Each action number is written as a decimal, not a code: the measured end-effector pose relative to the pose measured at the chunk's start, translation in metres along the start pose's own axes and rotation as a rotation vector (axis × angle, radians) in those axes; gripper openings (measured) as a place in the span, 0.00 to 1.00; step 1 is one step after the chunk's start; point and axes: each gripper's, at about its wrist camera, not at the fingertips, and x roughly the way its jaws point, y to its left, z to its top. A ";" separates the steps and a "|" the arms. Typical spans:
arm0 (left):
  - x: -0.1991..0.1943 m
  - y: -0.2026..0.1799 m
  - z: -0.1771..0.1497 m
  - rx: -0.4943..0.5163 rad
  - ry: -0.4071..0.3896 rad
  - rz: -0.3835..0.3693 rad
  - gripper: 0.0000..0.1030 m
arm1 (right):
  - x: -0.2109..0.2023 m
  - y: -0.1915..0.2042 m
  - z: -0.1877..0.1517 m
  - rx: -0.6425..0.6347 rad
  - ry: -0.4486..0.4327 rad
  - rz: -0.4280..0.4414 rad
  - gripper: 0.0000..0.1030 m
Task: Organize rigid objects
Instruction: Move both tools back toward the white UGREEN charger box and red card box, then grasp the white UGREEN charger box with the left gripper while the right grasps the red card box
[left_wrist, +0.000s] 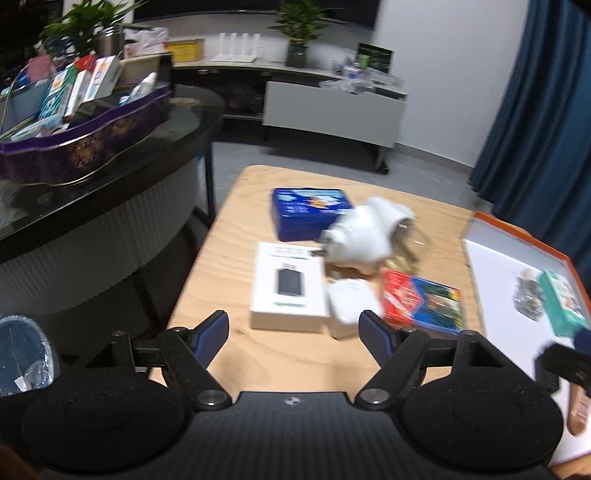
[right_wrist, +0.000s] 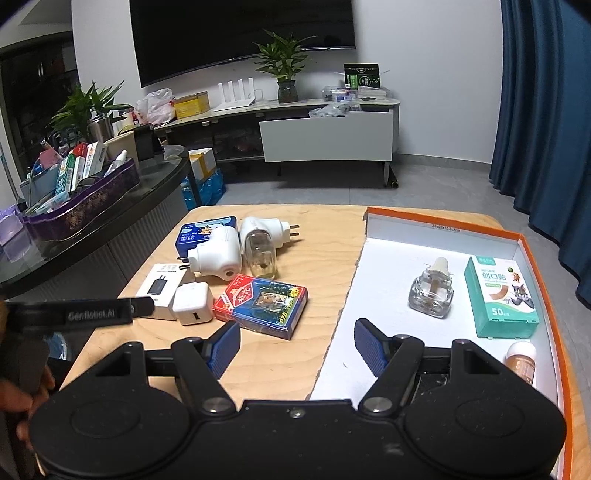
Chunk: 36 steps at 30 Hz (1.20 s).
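Observation:
On the wooden table lie a blue tin, two white plug-in vaporizers, a white charger box, a white cube charger and a red-blue card pack. The orange-rimmed box lid holds a glass bottle, a green plaster box and a small brown bottle. My left gripper is open above the near table edge, before the charger box. My right gripper is open over the lid's left edge.
A dark glass counter at the left carries a purple tray full of boxes. A TV stand with plants stands at the back wall. Blue curtains hang at the right.

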 end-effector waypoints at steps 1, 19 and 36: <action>0.004 0.002 0.002 -0.001 0.001 0.005 0.77 | 0.000 -0.001 -0.001 0.000 0.001 -0.001 0.79; 0.064 0.004 0.015 0.117 0.048 0.012 0.73 | 0.017 -0.013 -0.005 -0.014 0.032 -0.012 0.79; 0.027 0.028 0.013 0.075 -0.002 -0.060 0.58 | 0.124 0.027 0.041 -0.493 0.205 0.277 0.81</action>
